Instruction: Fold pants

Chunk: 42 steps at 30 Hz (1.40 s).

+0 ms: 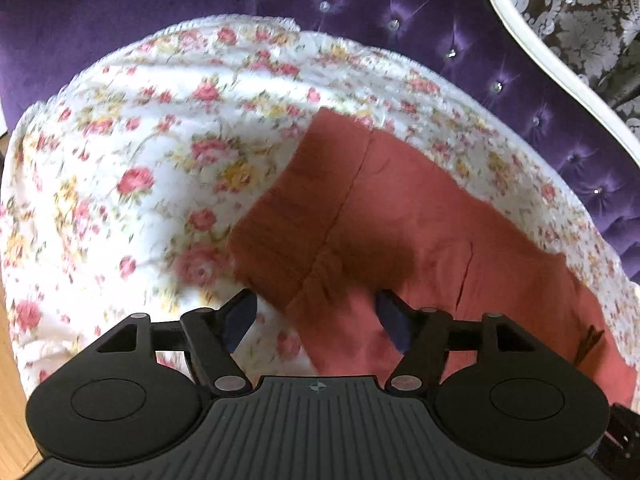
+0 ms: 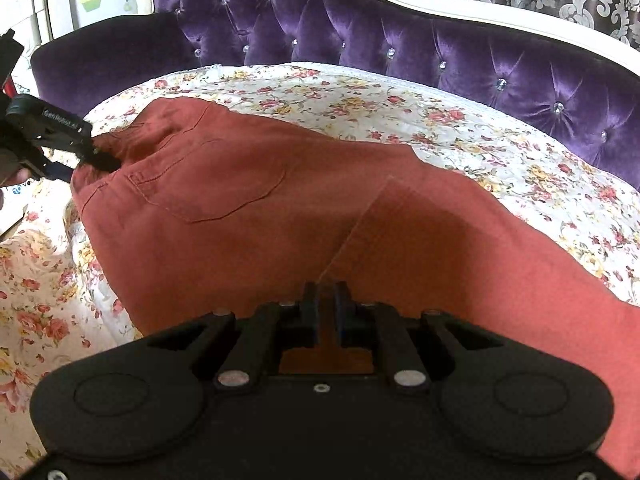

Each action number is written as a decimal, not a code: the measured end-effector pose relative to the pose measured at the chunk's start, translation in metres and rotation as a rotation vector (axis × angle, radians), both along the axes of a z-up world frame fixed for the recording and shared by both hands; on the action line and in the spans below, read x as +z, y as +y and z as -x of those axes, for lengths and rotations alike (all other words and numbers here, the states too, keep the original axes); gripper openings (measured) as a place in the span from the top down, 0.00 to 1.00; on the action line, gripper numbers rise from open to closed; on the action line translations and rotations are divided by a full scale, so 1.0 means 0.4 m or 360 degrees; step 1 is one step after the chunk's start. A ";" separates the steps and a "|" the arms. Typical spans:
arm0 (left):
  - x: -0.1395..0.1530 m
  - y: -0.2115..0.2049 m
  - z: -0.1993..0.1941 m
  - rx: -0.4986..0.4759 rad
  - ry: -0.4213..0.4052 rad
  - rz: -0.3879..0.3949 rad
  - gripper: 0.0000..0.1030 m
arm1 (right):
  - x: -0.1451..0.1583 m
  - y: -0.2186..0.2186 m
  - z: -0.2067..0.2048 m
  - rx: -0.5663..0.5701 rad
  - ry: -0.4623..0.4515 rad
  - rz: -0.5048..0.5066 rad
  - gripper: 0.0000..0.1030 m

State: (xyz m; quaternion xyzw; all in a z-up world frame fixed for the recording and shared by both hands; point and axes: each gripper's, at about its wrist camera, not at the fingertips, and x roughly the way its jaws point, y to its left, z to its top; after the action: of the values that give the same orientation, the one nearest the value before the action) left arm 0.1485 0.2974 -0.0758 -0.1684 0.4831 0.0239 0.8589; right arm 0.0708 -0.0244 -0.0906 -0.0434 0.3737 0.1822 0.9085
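right gripper (image 2: 326, 300) fingers pinch the red pants (image 2: 240, 216); left gripper (image 1: 316, 320) fingers spread above the waistband on the floral sheet (image 1: 140, 140).

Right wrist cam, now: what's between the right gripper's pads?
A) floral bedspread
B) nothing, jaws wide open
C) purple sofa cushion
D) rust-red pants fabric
D. The right gripper has its pads nearly together with a fold of the rust-red pants pinched between them; the floral bedspread lies underneath, untouched by it.

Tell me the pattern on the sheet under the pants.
White sheet with pink and yellow flowers, clearest in the right wrist view.
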 end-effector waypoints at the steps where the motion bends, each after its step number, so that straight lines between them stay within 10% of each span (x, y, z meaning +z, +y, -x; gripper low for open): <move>1: 0.000 0.001 -0.010 -0.0002 -0.0005 0.0005 0.35 | 0.000 0.000 0.000 0.0001 0.0000 0.0000 0.81; 8: -0.002 0.027 -0.048 0.0074 -0.0042 0.0102 0.35 | -0.002 0.000 0.003 -0.0005 -0.0007 -0.0008 0.81; 12: 0.008 0.012 -0.046 0.0101 -0.0083 -0.0009 0.69 | -0.001 0.001 0.003 -0.0012 -0.0004 -0.0018 0.81; 15: 0.039 -0.009 -0.031 0.0099 -0.0134 -0.0088 0.76 | 0.007 -0.003 0.000 -0.0027 0.0013 -0.0039 0.82; 28: 0.225 -0.124 0.040 -0.0081 -0.0405 -0.0302 0.78 | 0.002 0.081 0.099 0.0094 -0.0036 0.0010 0.81; 35: 0.313 -0.199 0.088 -0.0191 -0.0549 -0.0362 0.79 | 0.044 0.019 0.097 0.0049 -0.0052 -0.0254 0.82; 42: 0.404 -0.318 0.126 -0.0351 -0.0683 -0.0407 0.79 | 0.040 -0.057 -0.048 -0.0118 0.0014 -0.0321 0.81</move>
State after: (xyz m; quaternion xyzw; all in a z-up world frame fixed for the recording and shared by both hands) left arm 0.0979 0.1700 0.0860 -0.0062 0.2986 -0.0450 0.9533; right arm 0.0898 -0.0472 -0.0748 0.0631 0.3589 0.1853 0.9126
